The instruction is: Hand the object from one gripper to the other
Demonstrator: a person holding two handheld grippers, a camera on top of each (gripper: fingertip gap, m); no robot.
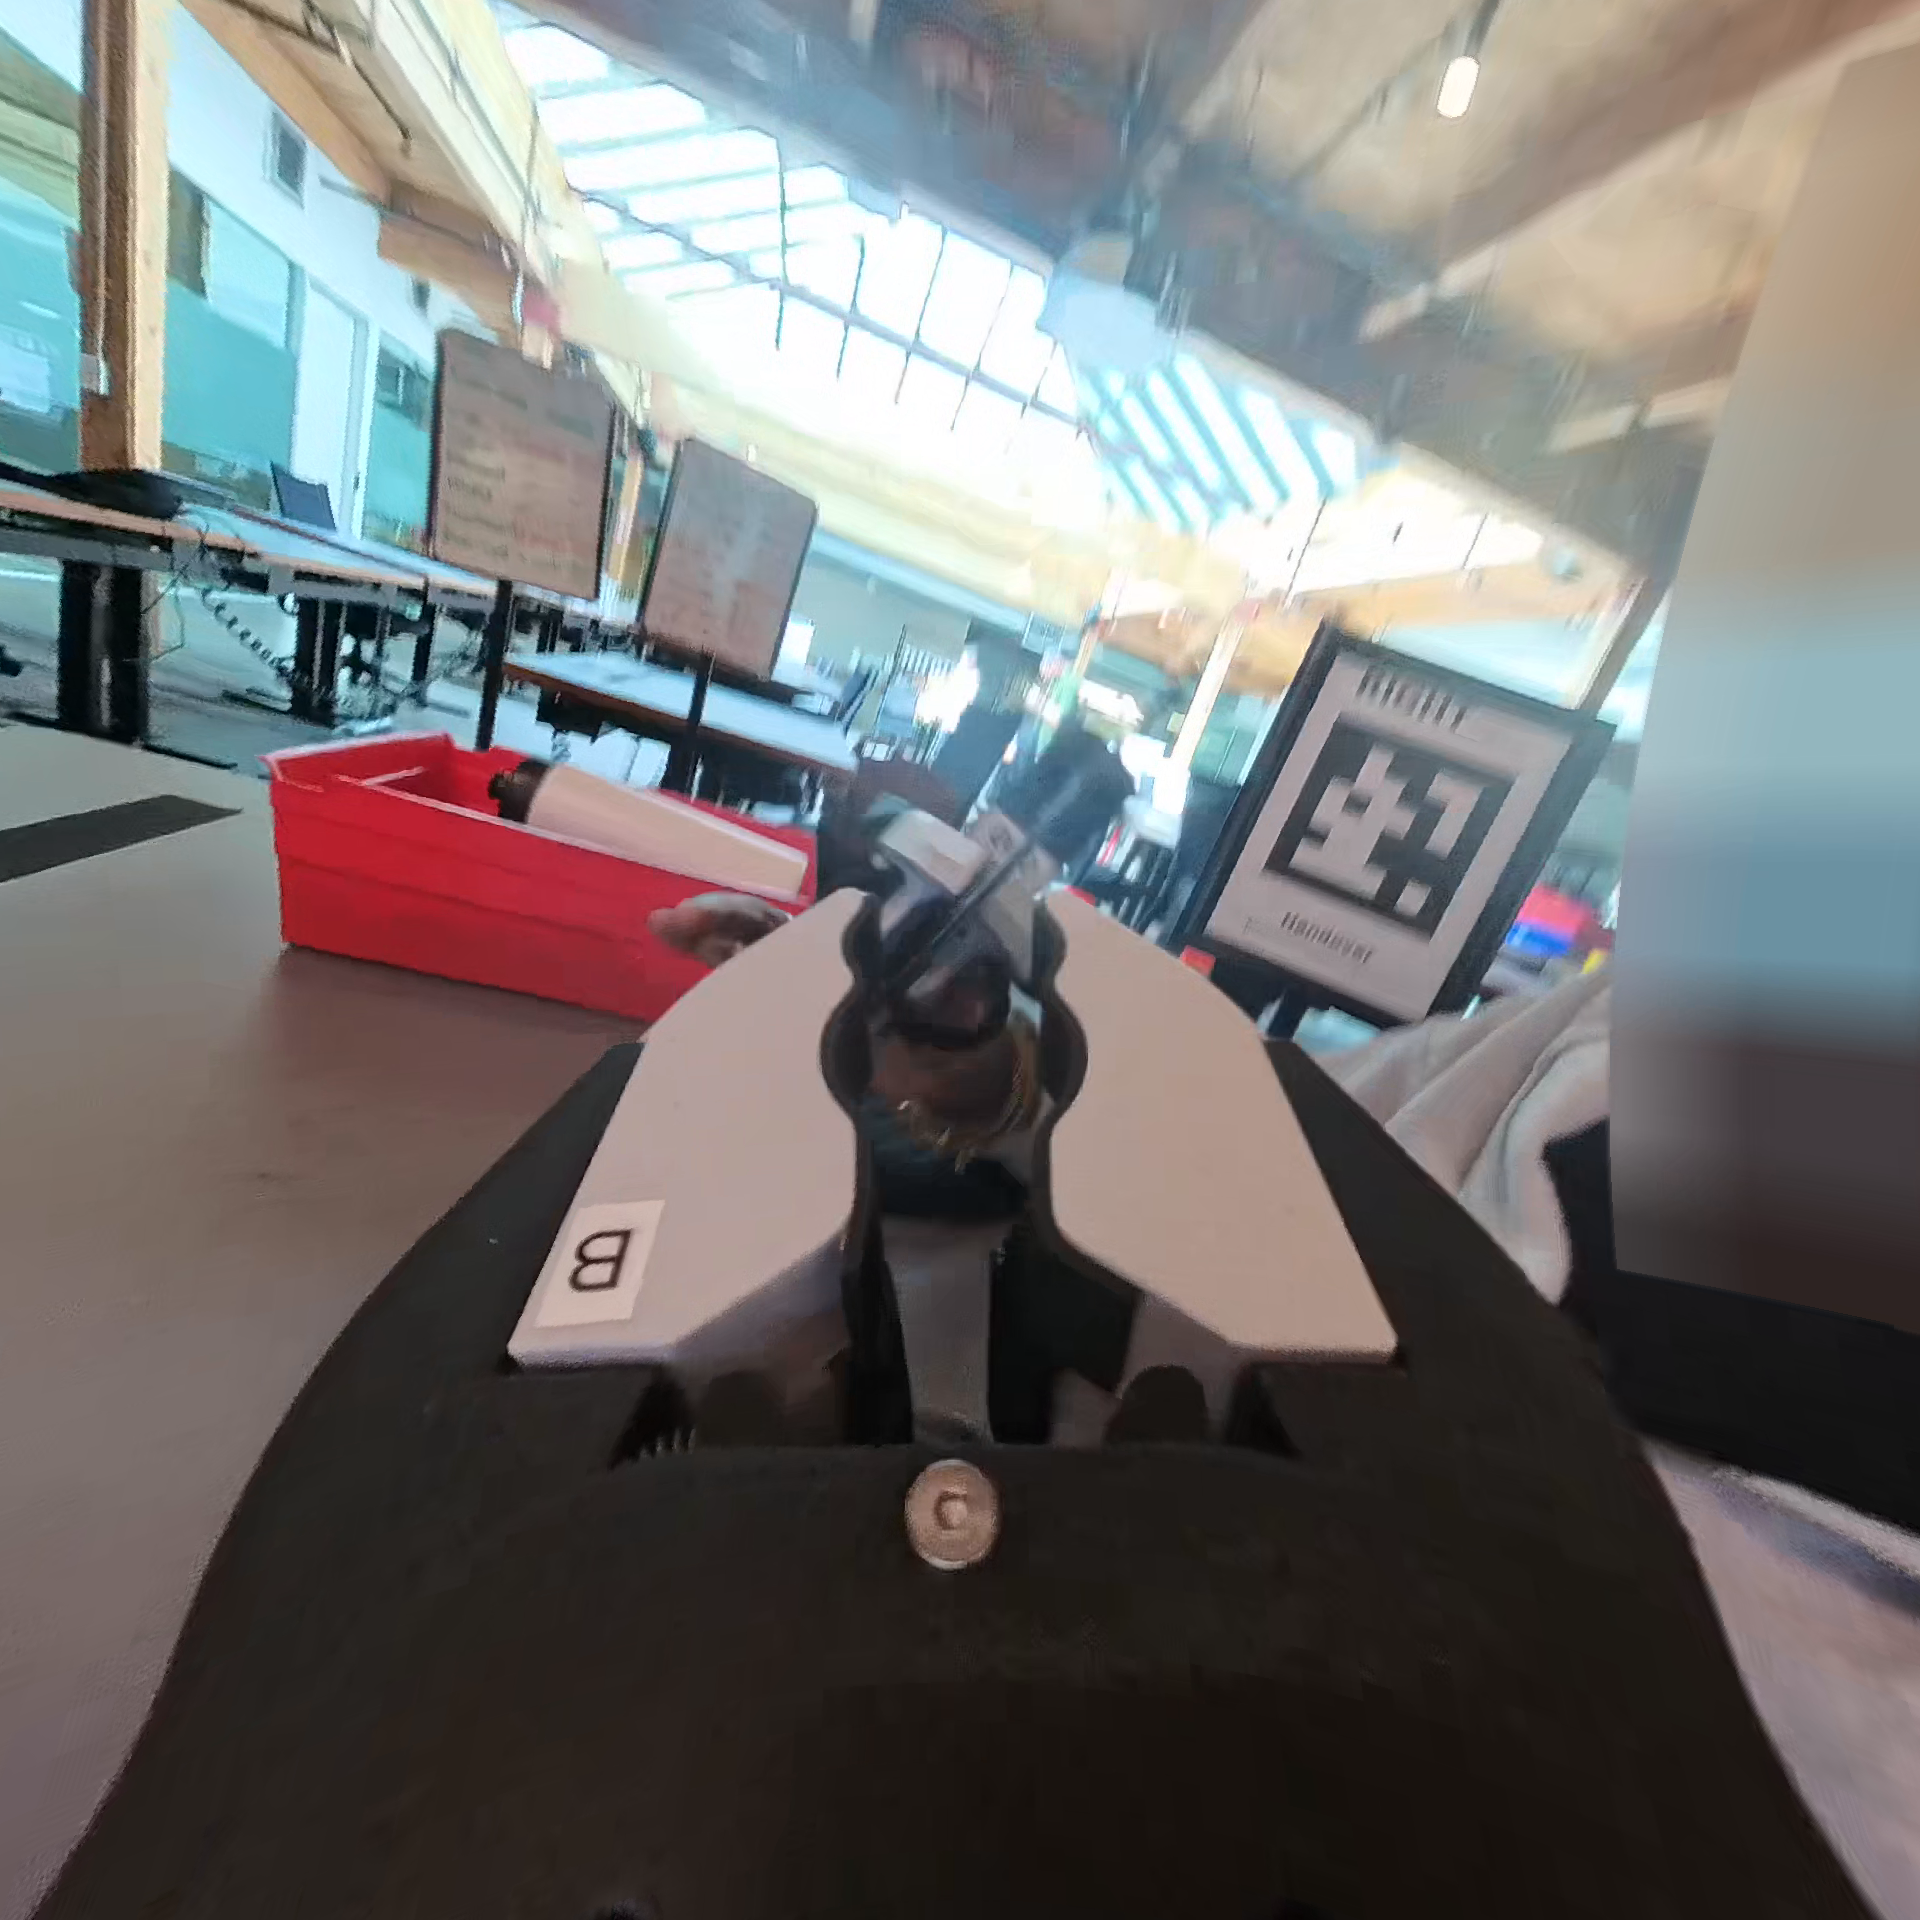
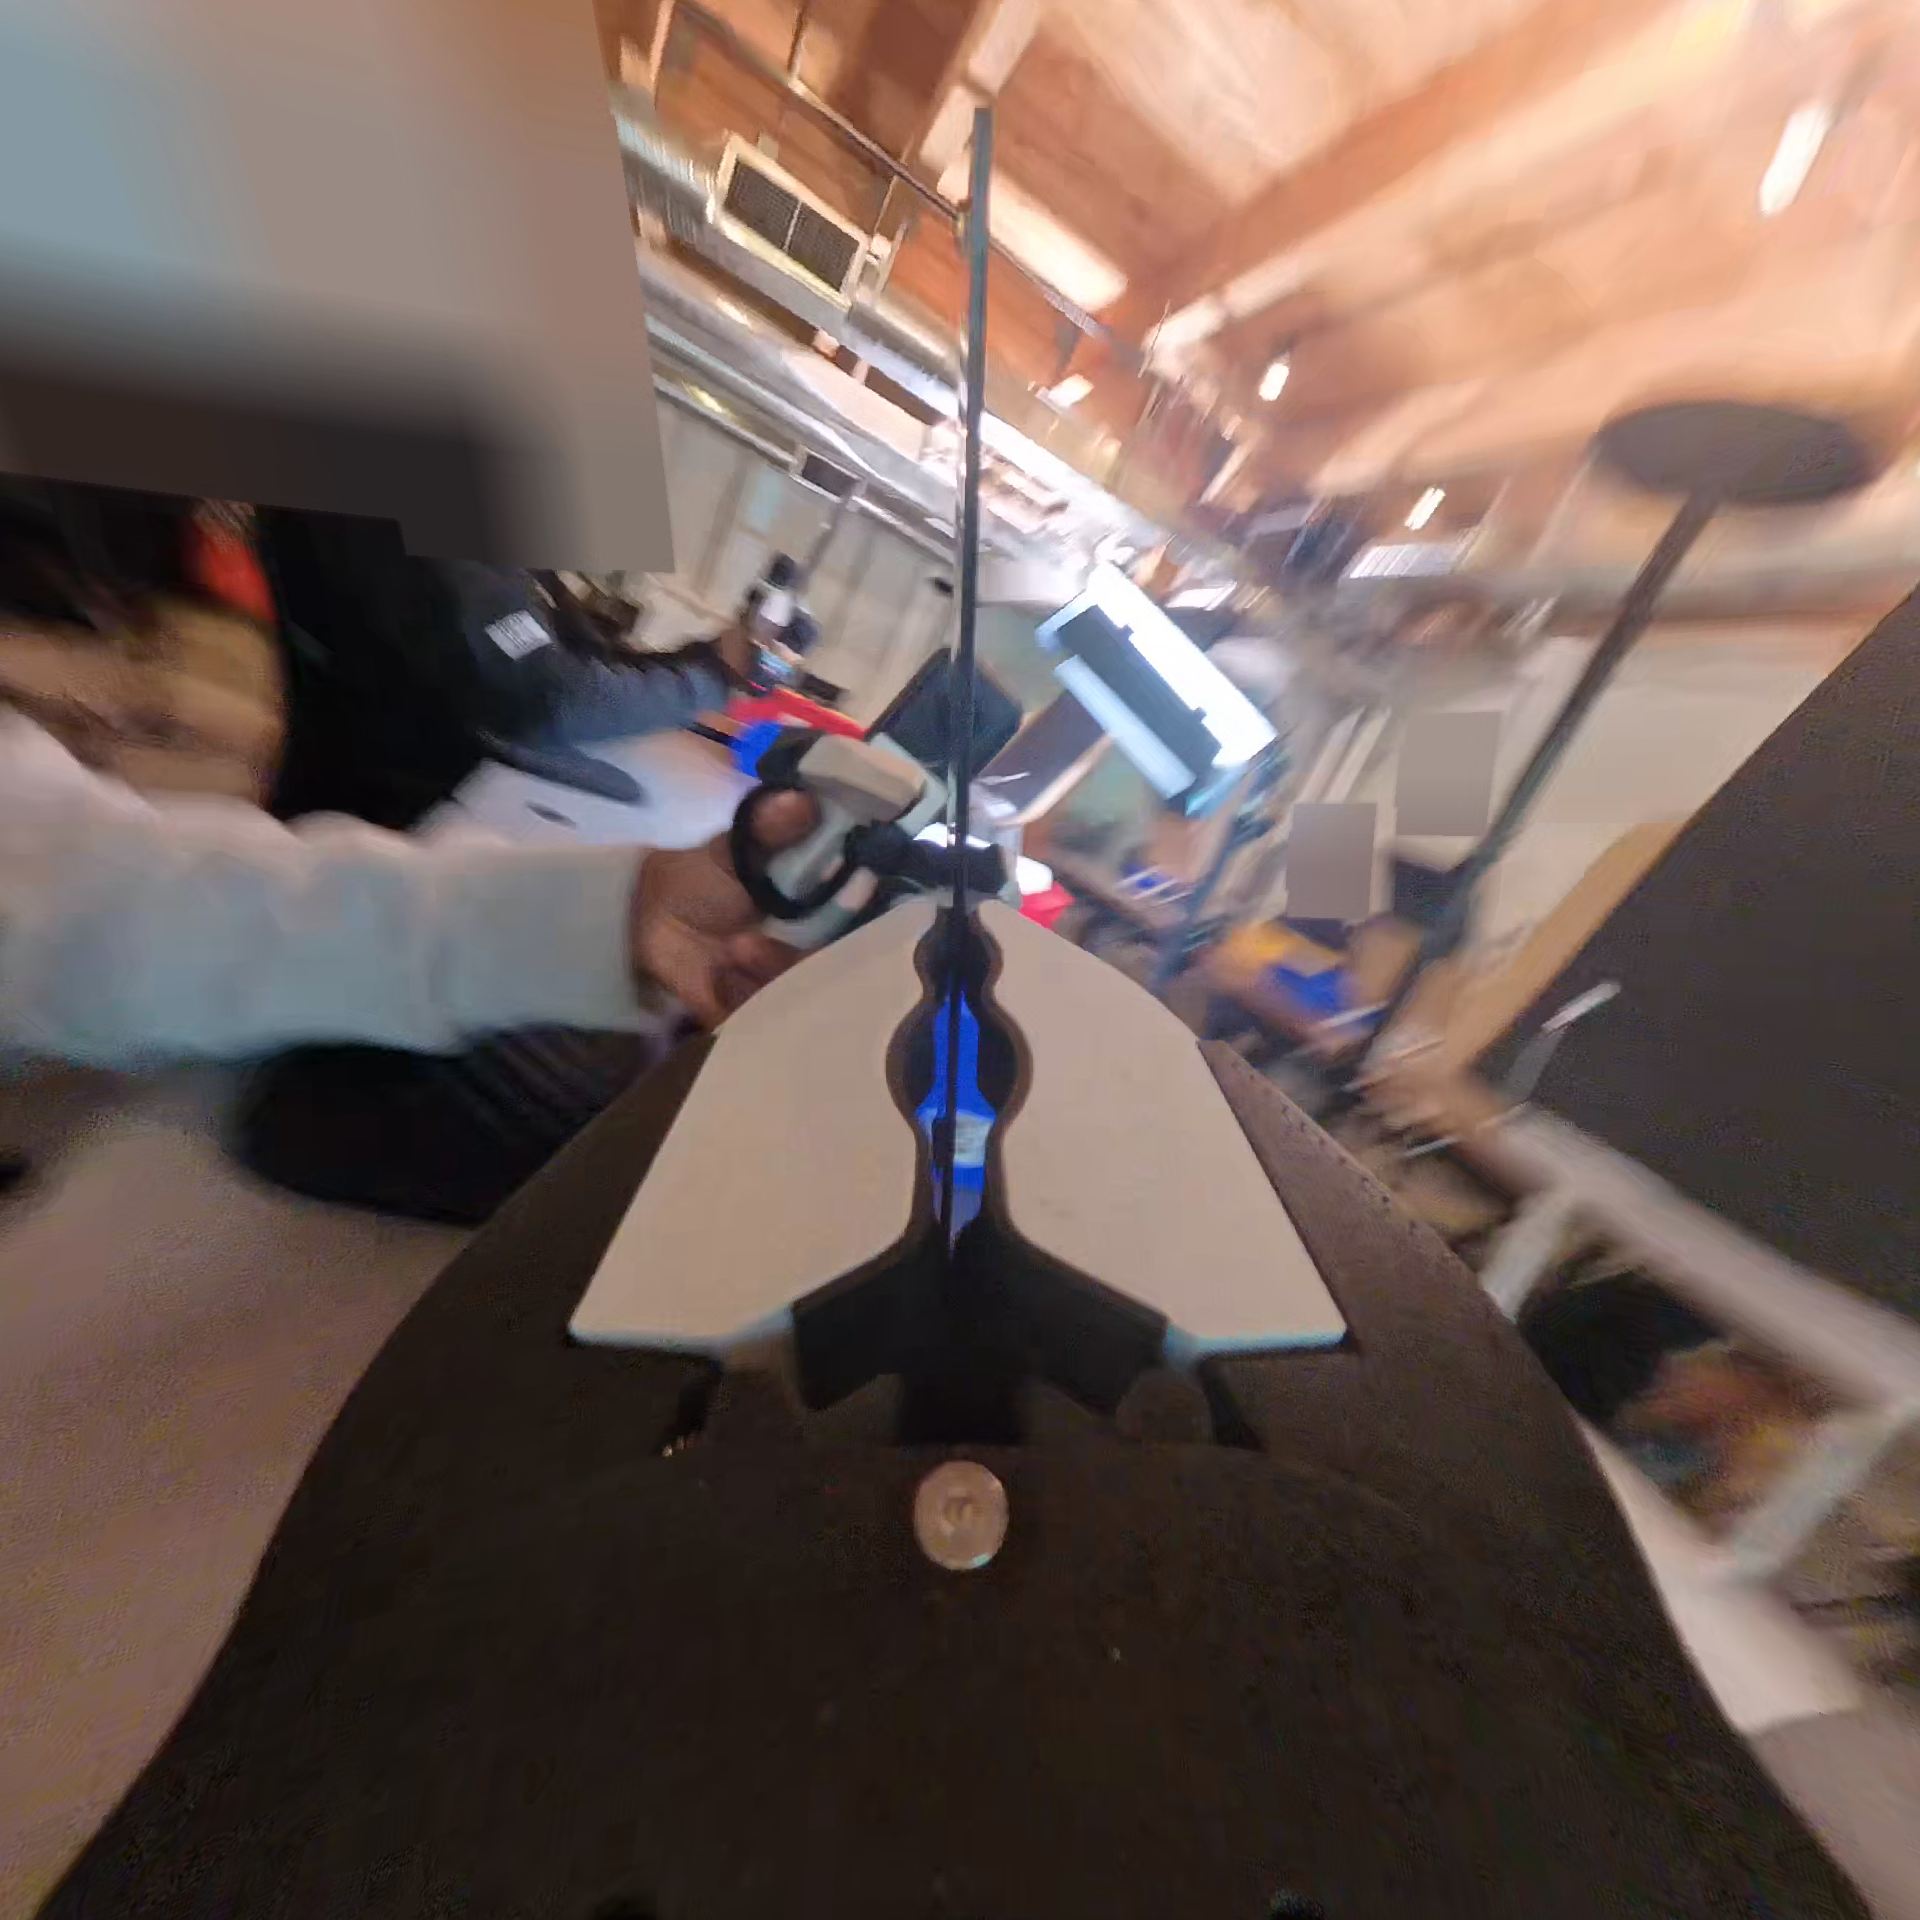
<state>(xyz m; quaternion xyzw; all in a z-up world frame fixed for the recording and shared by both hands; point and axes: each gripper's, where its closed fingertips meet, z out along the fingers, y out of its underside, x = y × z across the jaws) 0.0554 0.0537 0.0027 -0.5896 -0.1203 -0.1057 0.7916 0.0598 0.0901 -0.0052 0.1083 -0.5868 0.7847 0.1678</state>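
Rod point(image 2: 972, 499), thin and dark, pinched in my closed right gripper point(image 2: 961, 920); my left gripper point(image 1: 951, 935) stands slightly parted, empty; red bin point(image 1: 436, 883) far left.

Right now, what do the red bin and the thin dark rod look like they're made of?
Red bin: probably plastic, judging by its uniform matte red and ribbed moulded walls. Thin dark rod: very slim, straight and black with a faint sheen, so maybe metal or carbon fibre; blur leaves that open. The right hand-held gripper is shut on it.
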